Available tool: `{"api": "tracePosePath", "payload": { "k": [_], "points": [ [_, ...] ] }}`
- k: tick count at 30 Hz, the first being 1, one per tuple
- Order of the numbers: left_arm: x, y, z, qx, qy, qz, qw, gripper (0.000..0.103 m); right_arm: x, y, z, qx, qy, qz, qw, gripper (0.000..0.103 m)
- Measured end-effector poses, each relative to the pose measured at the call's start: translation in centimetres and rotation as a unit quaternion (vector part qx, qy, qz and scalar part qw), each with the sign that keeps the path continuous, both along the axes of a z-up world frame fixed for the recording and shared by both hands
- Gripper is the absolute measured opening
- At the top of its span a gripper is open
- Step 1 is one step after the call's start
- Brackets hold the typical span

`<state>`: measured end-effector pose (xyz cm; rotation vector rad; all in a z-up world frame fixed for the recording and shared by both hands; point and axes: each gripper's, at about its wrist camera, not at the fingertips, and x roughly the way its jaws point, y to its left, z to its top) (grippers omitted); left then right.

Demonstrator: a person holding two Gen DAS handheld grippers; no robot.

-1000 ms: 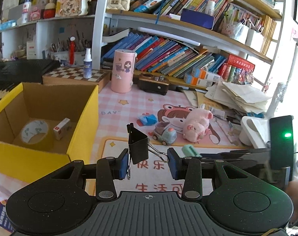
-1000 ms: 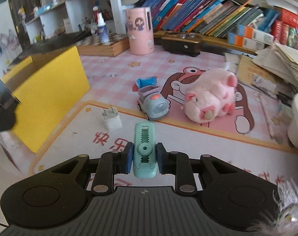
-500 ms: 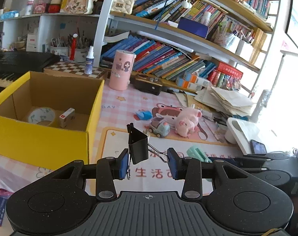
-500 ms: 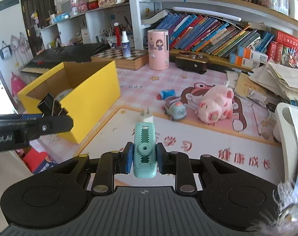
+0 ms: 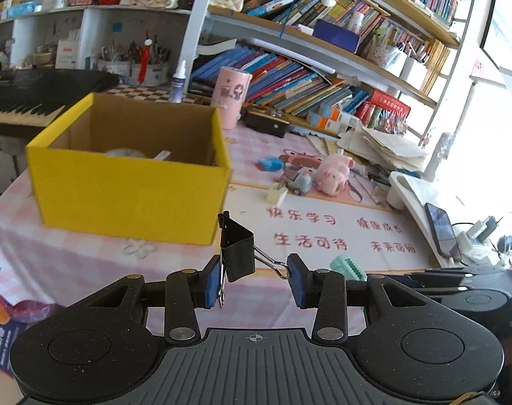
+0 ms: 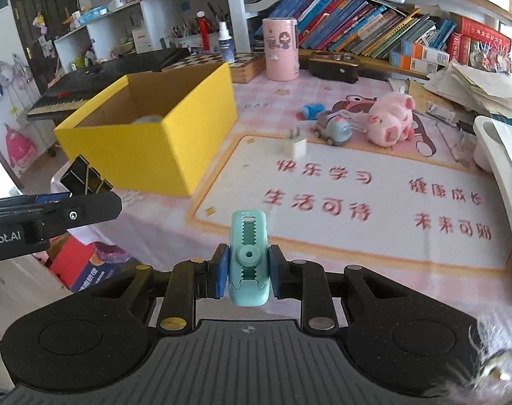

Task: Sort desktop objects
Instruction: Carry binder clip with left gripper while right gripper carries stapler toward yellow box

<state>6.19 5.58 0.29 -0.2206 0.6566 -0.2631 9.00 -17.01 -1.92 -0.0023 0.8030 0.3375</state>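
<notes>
Left wrist view: the left gripper (image 5: 255,279) clamped a black binder clip (image 5: 237,251); the right gripper (image 6: 247,271) clamped a teal correction tape (image 6: 248,256), near the yellow box (image 6: 148,141).

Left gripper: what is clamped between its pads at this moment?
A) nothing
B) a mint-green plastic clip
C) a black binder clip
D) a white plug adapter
C: the left gripper has a black binder clip caught between its blue pads by the wire handles, while the mint-green clip sits in the right gripper.

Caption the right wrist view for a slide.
Right gripper clamps a teal clip above the pink mat, yellow box ahead-left; left gripper carries a black binder clip.
</notes>
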Motion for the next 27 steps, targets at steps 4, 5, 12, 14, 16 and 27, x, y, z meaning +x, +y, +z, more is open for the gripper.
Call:
{"api": "tracePosePath", "payload": {
  "k": [4, 5, 12, 14, 16, 27],
  "points": [
    [-1.4, 2.0, 0.0, 0.003, -0.006, -0.009, 0.9999, 0.040, -2.2, 2.2, 0.0, -0.002, -0.003, -0.008, 1.000, 0.023],
    [-1.9, 2.5, 0.0, 0.003, -0.008, -0.011, 0.9999, 0.040, -2.6, 2.7, -0.1, -0.002, -0.004, -0.009, 1.000, 0.023],
    [-4.3, 5.9, 0.0, 0.003, -0.013, 0.000, 0.9999, 0.039, -5.2, 6.7, -0.1, -0.002, -0.007, 0.002, 1.000, 0.023],
    [-5.0, 7.0, 0.1, 0.003, -0.014, 0.010, 0.9999, 0.040, -5.5, 7.8, -0.1, -0.002, -0.008, 0.011, 1.000, 0.023],
    [-5.7, 8.1, 0.1, 0.002, -0.016, 0.021, 0.9997, 0.040, -5.9, 9.1, 0.0, -0.002, -0.010, 0.022, 1.000, 0.023],
    [-8.1, 12.8, 0.5, 0.000, -0.032, 0.076, 0.9966, 0.040, -6.1, 15.3, 0.8, -0.009, -0.029, 0.087, 0.996, 0.023]
  ]
}}
